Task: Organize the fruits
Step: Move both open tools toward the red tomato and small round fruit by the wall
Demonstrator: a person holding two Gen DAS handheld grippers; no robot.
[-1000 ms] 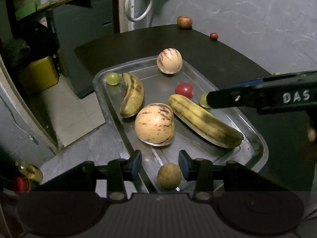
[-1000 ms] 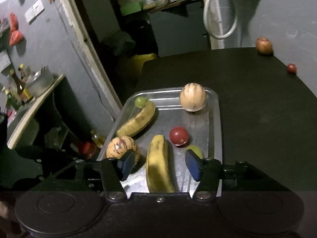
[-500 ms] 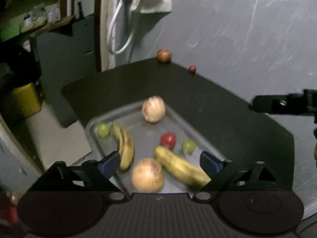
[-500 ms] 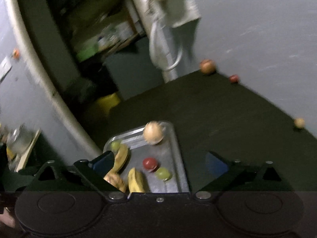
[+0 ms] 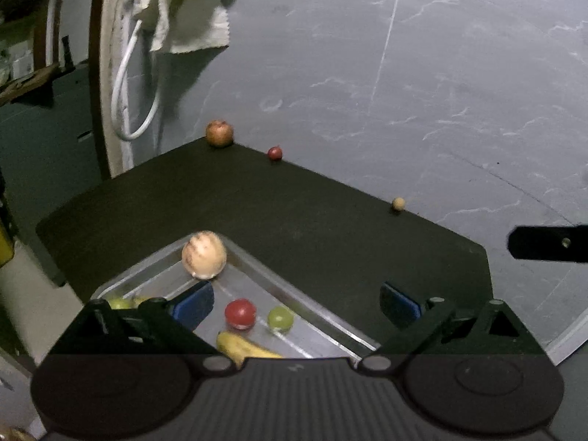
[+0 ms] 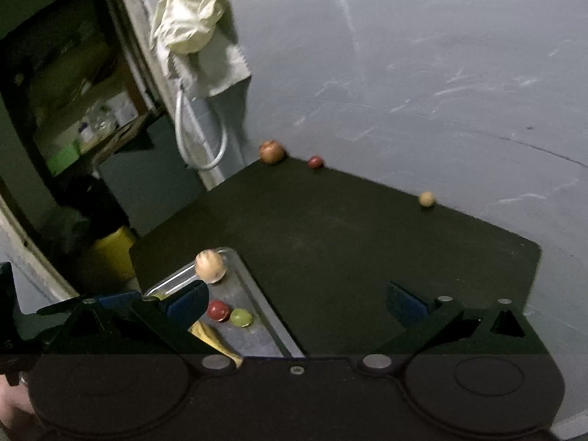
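Observation:
A metal tray [image 5: 323, 327] on the dark table holds a striped pale melon [image 5: 204, 255], a red fruit [image 5: 240, 314], a green fruit [image 5: 280, 318] and a banana [image 5: 244, 347]. Along the table's far edge lie an apple [image 5: 219, 133], a small red fruit [image 5: 275, 153] and a small tan fruit [image 5: 398, 203]. My left gripper [image 5: 296, 305] hovers above the tray's right side, its jaws opening with nothing between them. My right gripper [image 6: 297, 303] hangs wide open and empty over bare table just right of the tray [image 6: 264, 316]. One of its fingers [image 5: 547, 244] shows at the right of the left wrist view.
A grey wall runs behind the table's far edge. A pale cloth [image 6: 191, 18] and a white hose [image 6: 200, 136] hang at the back left. Below the table's left edge stands a yellow container [image 6: 110, 253]. Cluttered shelves [image 6: 92, 117] fill the left.
Both grippers have opened wide and risen back from the tray while tilting up. The fruit that sat between the left jaws is now out of view; the table's far edge now shows.

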